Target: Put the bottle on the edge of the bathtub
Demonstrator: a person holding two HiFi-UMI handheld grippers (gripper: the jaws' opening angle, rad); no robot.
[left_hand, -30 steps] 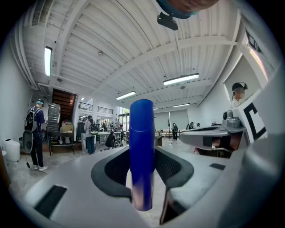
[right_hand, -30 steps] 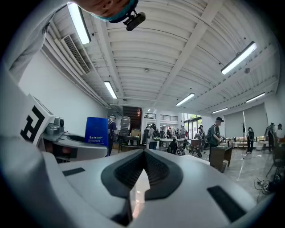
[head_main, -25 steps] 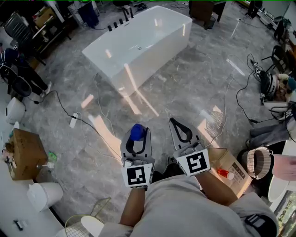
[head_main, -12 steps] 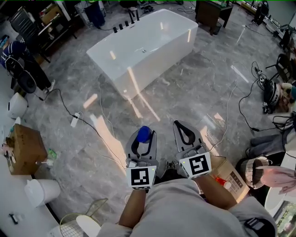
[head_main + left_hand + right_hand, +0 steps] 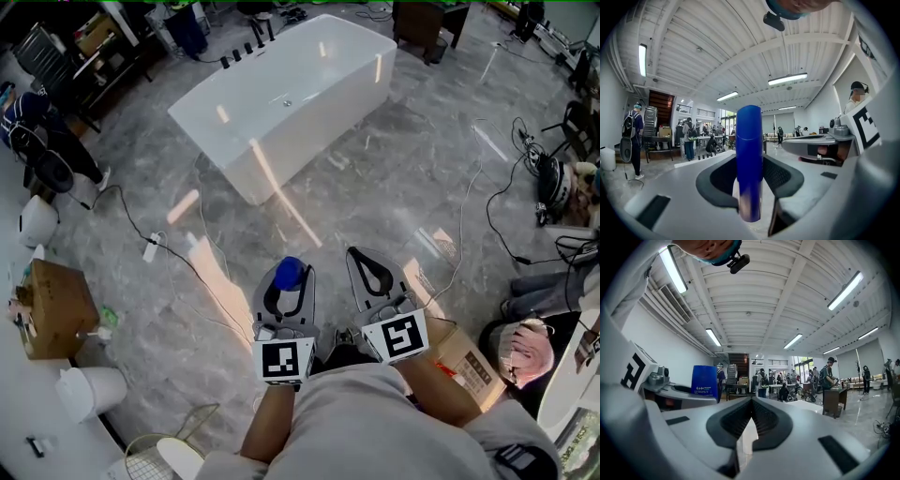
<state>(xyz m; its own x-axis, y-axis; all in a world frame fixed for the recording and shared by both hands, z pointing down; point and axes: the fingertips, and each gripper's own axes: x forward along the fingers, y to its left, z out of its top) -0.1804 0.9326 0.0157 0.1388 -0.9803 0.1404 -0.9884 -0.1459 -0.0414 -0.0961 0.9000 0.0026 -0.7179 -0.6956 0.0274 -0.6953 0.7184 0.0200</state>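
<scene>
White bathtub (image 5: pixel 319 131) stands at the far side of the grey floor (image 5: pixel 394 187), a little to the left, and I see no bottle on its edge. So the main part of the task is not yet done.

Near the person, the left tongs (image 5: pixel 286 292) are closed on the blue bottle (image 5: pixel 289 273). In the left gripper view the bottle stands upright in the middle, with one jaw pressing on each side and its top rising above them. I judge that the picking up is finished. What is left is to carry the bottle over the open floor, set it on the edge and let it go, because bottle and tub are well apart.

Just to the right, the right tongs (image 5: pixel 354 253) are closed with nothing between the jaws. The bottle is beside them, to their left, and does not touch them.
</scene>
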